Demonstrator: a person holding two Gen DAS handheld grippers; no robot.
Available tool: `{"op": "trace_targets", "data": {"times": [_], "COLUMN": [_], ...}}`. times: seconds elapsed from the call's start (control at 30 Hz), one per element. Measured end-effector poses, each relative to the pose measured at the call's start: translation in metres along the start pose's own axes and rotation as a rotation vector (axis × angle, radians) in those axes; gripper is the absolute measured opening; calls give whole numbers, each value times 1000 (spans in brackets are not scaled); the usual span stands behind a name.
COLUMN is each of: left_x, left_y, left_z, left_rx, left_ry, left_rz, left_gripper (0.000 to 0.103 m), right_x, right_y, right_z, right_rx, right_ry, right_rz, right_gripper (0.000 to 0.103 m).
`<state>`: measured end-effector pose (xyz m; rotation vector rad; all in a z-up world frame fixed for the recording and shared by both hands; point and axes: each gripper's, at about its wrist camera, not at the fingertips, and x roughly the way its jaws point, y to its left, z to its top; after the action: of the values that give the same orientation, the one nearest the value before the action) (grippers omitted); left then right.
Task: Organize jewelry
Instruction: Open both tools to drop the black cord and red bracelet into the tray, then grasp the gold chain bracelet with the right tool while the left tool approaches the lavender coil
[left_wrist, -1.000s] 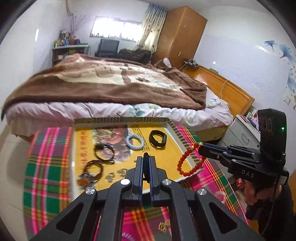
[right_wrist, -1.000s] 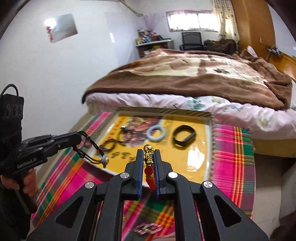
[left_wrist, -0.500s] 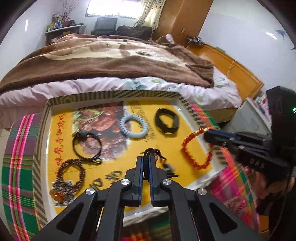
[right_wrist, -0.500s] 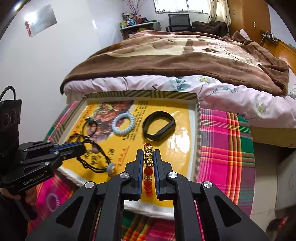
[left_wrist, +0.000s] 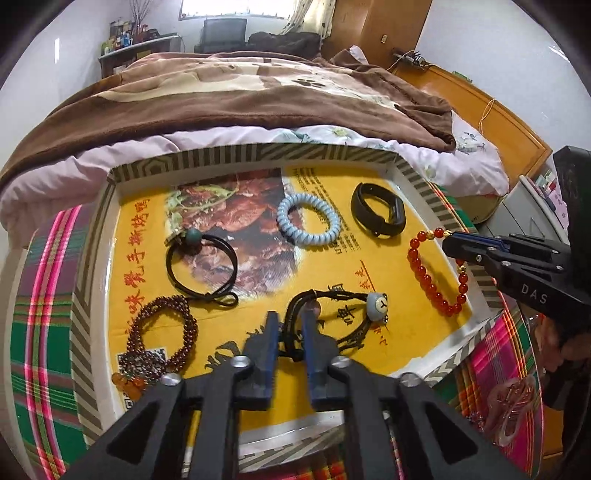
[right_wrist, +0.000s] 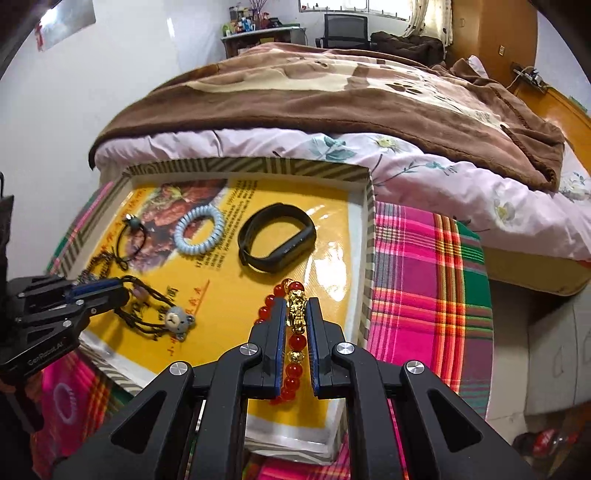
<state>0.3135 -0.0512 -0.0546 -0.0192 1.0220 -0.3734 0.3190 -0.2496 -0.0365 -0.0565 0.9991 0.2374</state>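
A shallow tray with a yellow printed liner (left_wrist: 258, 155) (right_wrist: 364, 236) lies on a plaid cloth. My left gripper (left_wrist: 290, 319) has its jaws slightly parted around a black cord bracelet with a bear bead (left_wrist: 376, 304) (right_wrist: 179, 321), which rests on the tray. My right gripper (right_wrist: 297, 314) (left_wrist: 448, 242) has its jaws a little apart around a red bead bracelet with gold charms (right_wrist: 295, 306) (left_wrist: 432, 284), which lies on the tray's right side.
Also in the tray are a black band (left_wrist: 378, 214), a pale blue coil hair tie (left_wrist: 308, 219), a black cord loop with a teal bead (left_wrist: 201, 266) and a dark beaded bracelet (left_wrist: 159, 343). A bed (left_wrist: 240, 92) stands right behind. More jewelry (left_wrist: 511, 402) lies on the cloth at the right.
Both grippers came down to the tray, set their bracelets on the liner and parted their jaws.
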Motion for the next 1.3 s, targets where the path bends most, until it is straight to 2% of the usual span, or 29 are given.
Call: {"op": "trace_targets", "data": {"times": [0.07, 0.2, 0.3, 0.53, 0.8, 0.97, 1.17, 1.2, 1.23, 1.3], "left_x": [1, 2, 0, -18, -68, -102, -121, -123, -124, -125], "left_y": [0, 0, 1, 1, -1, 1, 15, 18, 21, 28], "left_z": [-2, -2, -2, -5, -20, -47, -87, -94, -100, -112], "left_rx": [-2, -4, -6, -16, -15, 5, -32, -36, -49, -73], "left_ry": [3, 6, 1, -28, -106, -145, -146, -141, -137, -128], "left_rz": [-3, 1, 9, 11, 0, 43, 50, 52, 54, 49], "left_gripper": [43, 48, 62, 69, 70, 75, 75, 75, 76, 76], "right_x": [2, 3, 1, -13, -52, -73, -76, -75, -74, -68], "right_y": [0, 1, 2, 8, 22, 44, 86, 92, 98, 109], "right_z": [-1, -2, -1, -2, -18, -41, -80, -86, -92, -102], "right_rx": [-1, -11, -16, -2, -9, -56, -193, -214, -237, -277], "right_ry": [3, 10, -1, -37, -104, -130, -68, -60, -50, -23], "right_rz": [-9, -17, -26, -17, 34, 114, 194, 209, 222, 233], "right_gripper": [11, 11, 11, 24, 26, 27, 30, 34, 45, 51]}}
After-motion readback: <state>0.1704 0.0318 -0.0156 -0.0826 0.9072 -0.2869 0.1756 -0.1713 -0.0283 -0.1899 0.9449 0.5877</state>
